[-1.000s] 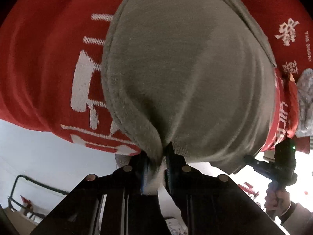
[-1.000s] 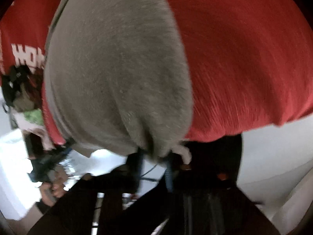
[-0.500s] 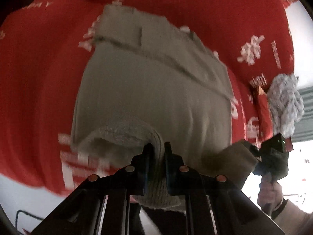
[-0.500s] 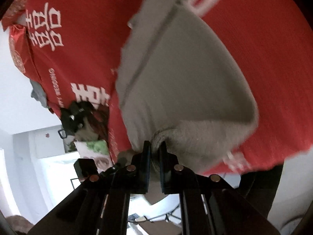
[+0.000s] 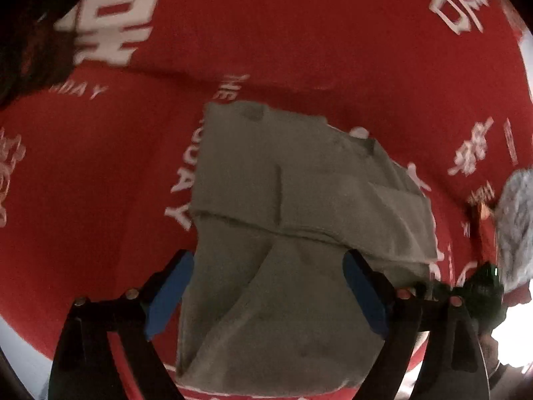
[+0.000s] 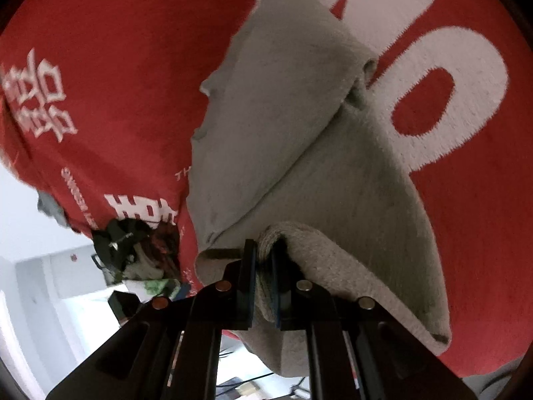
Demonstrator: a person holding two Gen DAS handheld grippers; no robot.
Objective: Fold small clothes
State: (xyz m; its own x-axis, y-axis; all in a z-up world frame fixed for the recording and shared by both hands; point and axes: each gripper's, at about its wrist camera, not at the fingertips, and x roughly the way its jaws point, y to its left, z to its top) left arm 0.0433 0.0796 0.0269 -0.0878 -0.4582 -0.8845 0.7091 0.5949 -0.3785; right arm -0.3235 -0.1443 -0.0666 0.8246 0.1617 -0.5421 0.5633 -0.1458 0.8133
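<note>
On my left wrist view, the left gripper (image 5: 266, 295) stands with its blue pads (image 5: 168, 295) wide apart; its jaws have just been opening, and the grey garment (image 5: 299, 226) lies loose between them, untouched by either pad. That garment sits folded at the centre of the red blanket (image 5: 299, 50), white lettering at 12 and 2 o'clock. A fuzzy grey cloth (image 5: 514, 226) lies at 3 o'clock. On my right wrist view, the right gripper (image 6: 263, 266) is clamped on a thick folded edge of the grey garment (image 6: 299, 133), which runs up toward 12 o'clock over the red blanket (image 6: 116, 50). A dark pile of clothes (image 6: 140, 250) sits at 8 o'clock.
</note>
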